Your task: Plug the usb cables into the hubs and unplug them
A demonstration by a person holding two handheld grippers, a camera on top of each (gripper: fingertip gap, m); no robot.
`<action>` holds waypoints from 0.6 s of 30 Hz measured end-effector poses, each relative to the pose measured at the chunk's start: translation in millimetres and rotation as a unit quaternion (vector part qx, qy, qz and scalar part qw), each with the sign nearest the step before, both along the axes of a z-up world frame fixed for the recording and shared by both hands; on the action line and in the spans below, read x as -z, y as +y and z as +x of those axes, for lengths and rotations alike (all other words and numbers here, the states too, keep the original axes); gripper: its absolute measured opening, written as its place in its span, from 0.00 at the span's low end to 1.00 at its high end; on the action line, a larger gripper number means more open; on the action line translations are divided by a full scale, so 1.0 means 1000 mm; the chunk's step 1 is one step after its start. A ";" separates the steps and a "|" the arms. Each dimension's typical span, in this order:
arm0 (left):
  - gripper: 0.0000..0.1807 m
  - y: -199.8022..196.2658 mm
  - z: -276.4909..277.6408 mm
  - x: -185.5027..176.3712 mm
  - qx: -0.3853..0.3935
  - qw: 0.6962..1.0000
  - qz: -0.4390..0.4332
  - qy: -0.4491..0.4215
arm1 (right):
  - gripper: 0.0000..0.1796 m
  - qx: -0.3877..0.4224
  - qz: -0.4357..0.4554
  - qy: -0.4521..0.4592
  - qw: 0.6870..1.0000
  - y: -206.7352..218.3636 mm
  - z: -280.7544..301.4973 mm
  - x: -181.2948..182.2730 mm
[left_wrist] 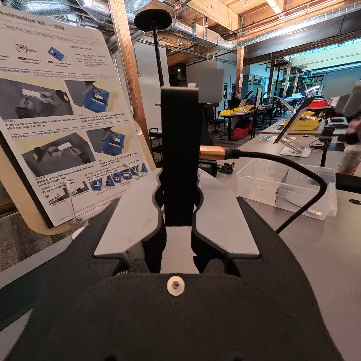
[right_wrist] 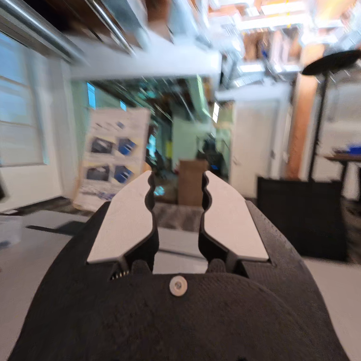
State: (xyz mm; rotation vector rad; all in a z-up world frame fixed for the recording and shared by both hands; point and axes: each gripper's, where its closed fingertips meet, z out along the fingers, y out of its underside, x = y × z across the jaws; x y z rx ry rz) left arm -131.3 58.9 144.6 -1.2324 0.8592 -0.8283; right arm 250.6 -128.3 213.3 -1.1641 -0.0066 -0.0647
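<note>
A grey table (left_wrist: 322,273) fills the lower part of the left wrist view, and at its far left edge a large printed instruction sheet (left_wrist: 58,117) leans back on a wooden board. Farther along the table sits a clear plastic bin (left_wrist: 273,181) split by dividers into compartments, with a loose plug end lying at its near right corner (whether inside the wall or just outside it cannot be told). The left gripper (left_wrist: 178,175) is pinching a black hub (left_wrist: 180,136), a tall flat bar that stands upright between the two fingers and rises well above their tips. A black cable (left_wrist: 304,172) is plugged into the hub's right side through a copper-coloured plug (left_wrist: 212,155); from there the cable arcs out to the right, curves down in front of the bin and runs back toward the gripper's right side. At the far right edge of that view a blurred dark and grey shape with a bit of a person's hand shows. The right wrist view is heavily smeared by motion: the right gripper (right_wrist: 177,173) is raised off the table with its fingers spread apart and nothing between them, and the instruction sheet appears behind it to the left.
</note>
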 end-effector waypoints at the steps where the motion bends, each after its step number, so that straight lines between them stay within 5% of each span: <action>1: 0.14 0.001 0.004 0.003 -0.001 1.000 0.000 0.002 | 0.25 -0.039 0.031 -0.013 0.999 0.002 -0.026 -0.014; 5: 0.14 0.003 0.019 0.014 -0.010 1.000 0.000 0.002 | 0.28 -0.170 0.068 -0.039 0.982 0.024 -0.124 -0.040; 9: 0.14 0.008 0.028 0.025 -0.037 0.999 -0.005 0.004 | 0.32 -0.256 0.017 -0.085 0.963 0.060 -0.219 -0.026; 15: 0.14 0.021 0.020 0.030 -0.102 0.995 -0.002 -0.005 | 0.27 -0.299 0.001 -0.004 0.954 0.107 -0.304 0.005; 18: 0.14 0.022 0.017 0.028 -0.105 0.994 -0.001 -0.013 | 0.23 -0.292 -0.043 -0.054 0.954 0.132 -0.338 0.027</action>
